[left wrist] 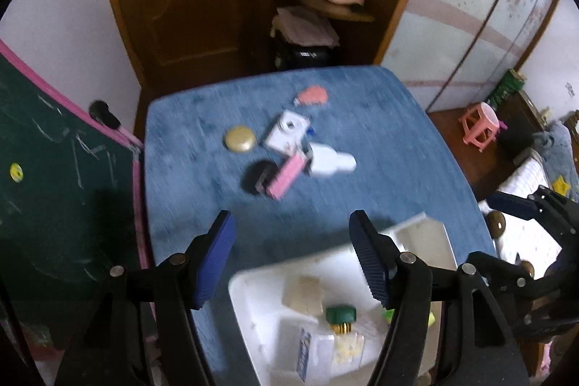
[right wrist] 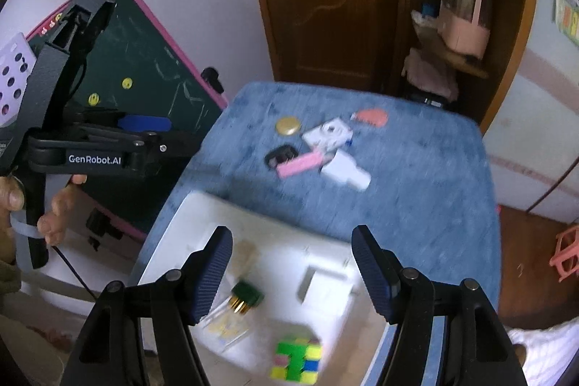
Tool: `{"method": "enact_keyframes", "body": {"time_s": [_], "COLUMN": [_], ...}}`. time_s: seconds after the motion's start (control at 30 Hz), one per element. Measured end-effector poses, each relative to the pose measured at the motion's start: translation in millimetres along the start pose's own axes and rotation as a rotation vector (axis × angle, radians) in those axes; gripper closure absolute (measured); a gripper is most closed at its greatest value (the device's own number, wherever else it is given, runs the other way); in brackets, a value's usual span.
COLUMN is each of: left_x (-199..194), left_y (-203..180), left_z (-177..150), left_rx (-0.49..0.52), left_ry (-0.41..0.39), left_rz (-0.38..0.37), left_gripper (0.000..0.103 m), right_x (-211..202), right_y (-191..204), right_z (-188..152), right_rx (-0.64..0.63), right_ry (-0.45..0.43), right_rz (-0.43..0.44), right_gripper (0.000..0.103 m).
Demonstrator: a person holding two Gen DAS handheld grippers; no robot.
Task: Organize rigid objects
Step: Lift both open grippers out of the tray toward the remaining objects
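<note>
The loose rigid items lie in a cluster at the middle-far part of the blue fabric-covered table (left wrist: 202,140): a flat pink rectangular bar (left wrist: 287,177) touching a black rounded object (left wrist: 255,177) on its left, a white blocky plastic piece (left wrist: 331,162) just right of it, a white square box with a round hole (left wrist: 287,131) behind, a round gold disc (left wrist: 240,139) to the left and a salmon-pink flat piece (left wrist: 312,95) farthest off. At the near edge sits the white compartmented plastic tray (right wrist: 188,223), already holding a green block with gold pins (right wrist: 247,296) and a multicoloured puzzle cube (right wrist: 296,357) in separate compartments, with some pale flat pieces too blurred to name.

Judging from this, sorting is partly done, with about 6 pieces left. Both tools hang above the tray empty: the left gripper (left wrist: 291,255) has its jaws spread wide, and so does the right gripper (right wrist: 291,272). The next move likely calls for a reach across to the far cluster, picking an outlying piece such as the disc, since the pink bar, black object and white piece touch one another
</note>
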State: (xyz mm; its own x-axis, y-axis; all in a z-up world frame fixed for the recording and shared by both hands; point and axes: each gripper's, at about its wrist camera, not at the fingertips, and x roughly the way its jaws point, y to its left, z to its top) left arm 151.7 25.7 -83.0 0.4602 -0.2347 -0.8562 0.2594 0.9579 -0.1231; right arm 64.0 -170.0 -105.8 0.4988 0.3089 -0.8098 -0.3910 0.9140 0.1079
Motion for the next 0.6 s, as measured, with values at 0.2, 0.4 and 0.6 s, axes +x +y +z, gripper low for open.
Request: {"method": "enact_keyframes", "body": {"time_s": [0.2, 0.4, 0.6], "left_x": [-10.9, -22.2, -19.6], "left_y": [5.3, 4.0, 5.2], "left_z": [41.0, 84.1, 120.6], "left_rx": [-0.033, -0.037, -0.065], "left_ry": [-0.041, -0.095, -0.112], "left_rz": [0.013, 0.044, 0.054], "left_gripper": [0.034, 0.034, 0.034], "right_x": [-14.2, -38.7, -57.7], "right_y": [-20.0, -40.3, -60.2], "right_z": [46.6, 104.3, 165.8], "right_rx": [-0.016, -0.041, -0.083], "right_ry": [-0.058, -0.15, -0.258], "right_rz": [0.004, 0.002, -0.056], "right_gripper": [0.034, 0.03, 0.026]}}
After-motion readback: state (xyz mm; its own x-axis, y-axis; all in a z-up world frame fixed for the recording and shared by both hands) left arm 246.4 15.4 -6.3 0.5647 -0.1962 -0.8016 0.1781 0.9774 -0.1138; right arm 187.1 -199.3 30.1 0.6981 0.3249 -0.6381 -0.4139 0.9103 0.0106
